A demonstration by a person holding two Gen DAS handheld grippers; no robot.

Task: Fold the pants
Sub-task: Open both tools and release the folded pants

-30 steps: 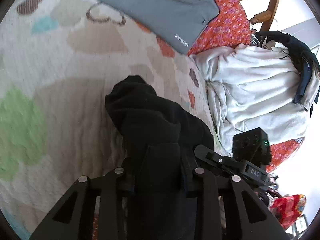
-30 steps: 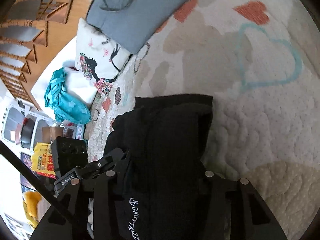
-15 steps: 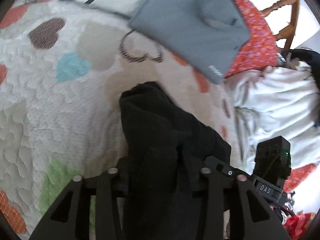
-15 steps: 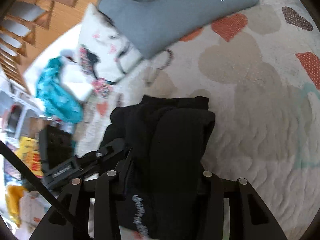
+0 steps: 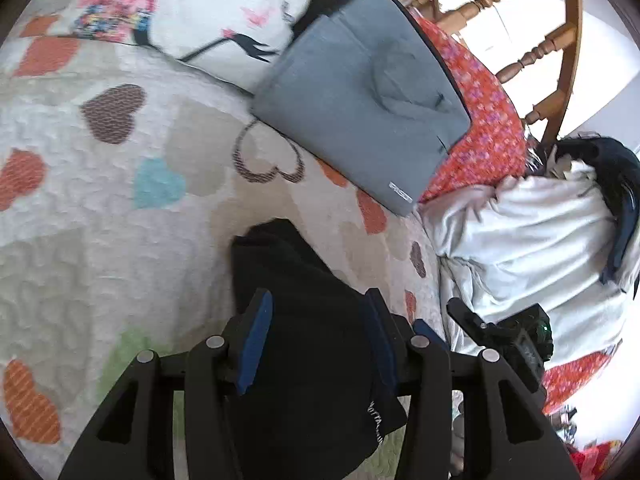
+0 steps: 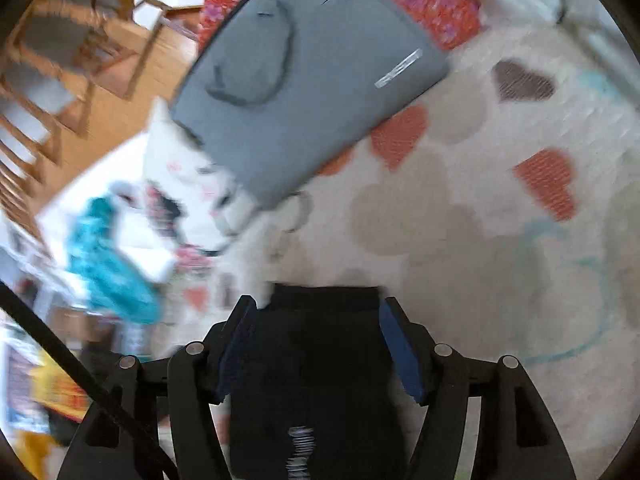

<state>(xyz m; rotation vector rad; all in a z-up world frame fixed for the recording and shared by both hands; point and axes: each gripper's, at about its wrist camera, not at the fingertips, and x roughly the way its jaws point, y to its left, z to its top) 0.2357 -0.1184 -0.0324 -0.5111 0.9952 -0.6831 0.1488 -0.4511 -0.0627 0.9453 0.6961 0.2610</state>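
Both jaws opened; folded pants [image 5: 304, 320] lie lengthwise ahead.

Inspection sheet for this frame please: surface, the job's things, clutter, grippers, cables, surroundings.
Surface: quilted bedspread printed with hearts.
Job's things: black pants, folded into a compact bundle that lies on the bedspread and runs between the fingers of both grippers.
Clutter: grey laptop sleeve resting partly on a white printed pillow; red floral fabric; pale bundled garment; teal cloth.
Grippers: left gripper and right gripper both open, blue pads exposed on either side of the pants.
Cables: one dark line crosses the lower left of the right wrist view; too blurred to tell what it is.
Surroundings: wooden chair, wooden floor.
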